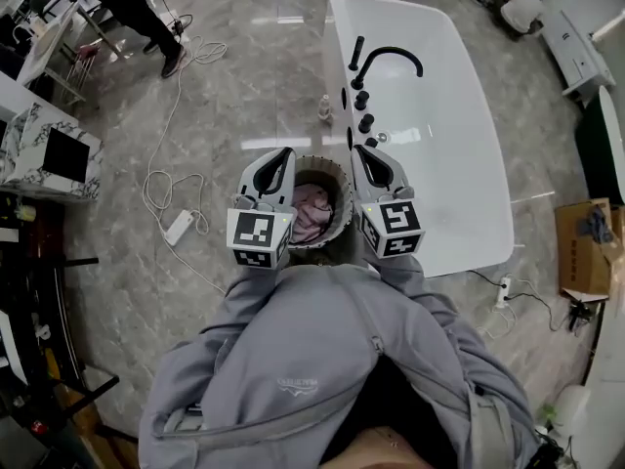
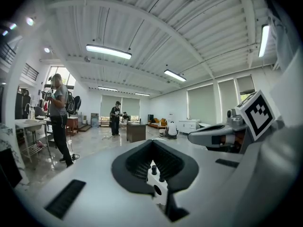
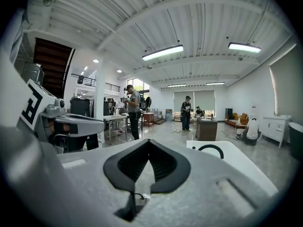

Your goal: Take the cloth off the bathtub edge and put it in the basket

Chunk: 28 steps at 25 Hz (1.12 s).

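Note:
The pink cloth lies crumpled inside the round woven basket, which stands on the floor beside the white bathtub. The tub's near edge carries a black tap and knobs, and no cloth shows on it. Both grippers are held up level above the basket, side by side. My left gripper is shut with nothing in it. My right gripper is also shut and empty. The right gripper view shows the tub and its tap just beyond the jaws.
A white power strip with a long cable lies on the marble floor left of the basket. A small bottle stands by the tub's side. A cardboard box sits at the right. People stand further off.

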Motion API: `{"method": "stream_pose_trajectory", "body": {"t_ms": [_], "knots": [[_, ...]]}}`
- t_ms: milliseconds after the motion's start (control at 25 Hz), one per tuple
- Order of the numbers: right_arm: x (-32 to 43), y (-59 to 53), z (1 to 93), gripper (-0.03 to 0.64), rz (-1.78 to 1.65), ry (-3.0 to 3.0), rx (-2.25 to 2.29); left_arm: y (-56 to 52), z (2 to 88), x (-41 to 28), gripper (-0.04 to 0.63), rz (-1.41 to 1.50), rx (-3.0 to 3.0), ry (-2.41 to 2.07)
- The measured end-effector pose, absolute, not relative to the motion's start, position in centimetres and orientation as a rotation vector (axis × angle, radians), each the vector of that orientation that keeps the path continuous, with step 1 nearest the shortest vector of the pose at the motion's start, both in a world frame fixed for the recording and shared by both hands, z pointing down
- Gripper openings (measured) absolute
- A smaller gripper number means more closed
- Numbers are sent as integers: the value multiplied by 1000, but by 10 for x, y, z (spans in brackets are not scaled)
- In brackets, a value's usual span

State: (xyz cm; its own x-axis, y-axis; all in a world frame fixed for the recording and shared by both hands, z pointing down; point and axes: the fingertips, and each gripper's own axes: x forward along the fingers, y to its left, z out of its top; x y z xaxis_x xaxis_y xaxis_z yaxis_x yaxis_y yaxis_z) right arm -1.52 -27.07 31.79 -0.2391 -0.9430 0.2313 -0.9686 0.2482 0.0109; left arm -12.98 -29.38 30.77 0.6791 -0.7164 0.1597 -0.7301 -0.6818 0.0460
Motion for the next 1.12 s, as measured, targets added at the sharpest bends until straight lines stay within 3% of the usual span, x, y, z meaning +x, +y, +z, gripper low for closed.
{"method": "stream_pose_trajectory", "body": {"t_ms": [1120], "knots": [[-26,-235,305,5,90,-2360,1823,-255,297,-118,6,142,2860,-1205]]}}
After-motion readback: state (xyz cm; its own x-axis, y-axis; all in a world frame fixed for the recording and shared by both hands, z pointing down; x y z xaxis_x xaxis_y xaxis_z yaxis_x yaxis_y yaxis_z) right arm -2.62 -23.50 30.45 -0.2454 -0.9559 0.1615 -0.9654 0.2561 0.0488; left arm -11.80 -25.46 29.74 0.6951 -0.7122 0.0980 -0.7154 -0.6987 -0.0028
